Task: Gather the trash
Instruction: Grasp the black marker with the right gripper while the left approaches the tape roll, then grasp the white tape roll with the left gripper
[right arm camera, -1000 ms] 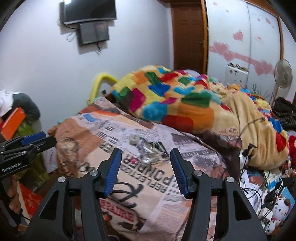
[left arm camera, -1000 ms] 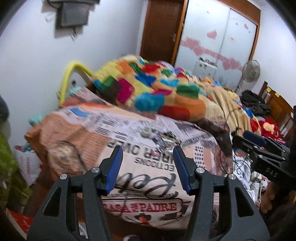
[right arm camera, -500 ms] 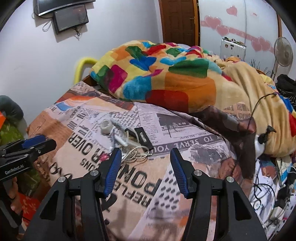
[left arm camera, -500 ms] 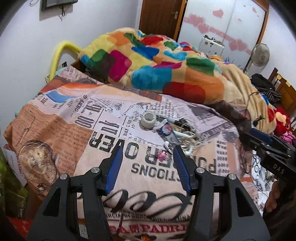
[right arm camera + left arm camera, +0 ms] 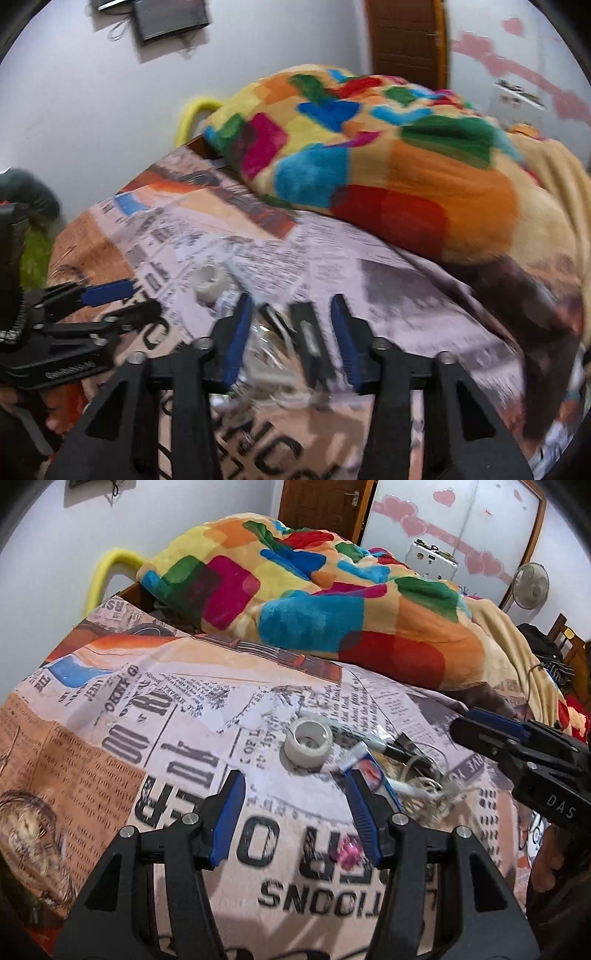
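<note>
Small litter lies on the newspaper-print bedsheet point(image 5: 155, 738): a near-empty tape roll point(image 5: 308, 744), a blue-and-white wrapper point(image 5: 371, 770), a tangled white cable point(image 5: 424, 792), a pink sweet wrapper point(image 5: 349, 849). My left gripper point(image 5: 295, 781) hangs open just in front of the tape roll, nothing between its pads. My right gripper point(image 5: 291, 301) hovers low over the pile, its jaws closing. A flat black item point(image 5: 310, 332) and the white cable point(image 5: 269, 350) lie between the pads, which do not press on them. This view is blurred. The tape roll point(image 5: 210, 282) sits to its left.
A bunched patchwork blanket point(image 5: 332, 602) fills the far half of the bed. A yellow rail point(image 5: 107, 572) stands at the back left, a brown door point(image 5: 321, 502) and a wardrobe with pink hearts point(image 5: 461, 524) beyond. A fan point(image 5: 532, 585) and clutter stand right.
Both grippers have come down and forward toward the litter pile, which now looks much larger. The right gripper's jaws stand narrower than before; the left jaws keep the same gap.
</note>
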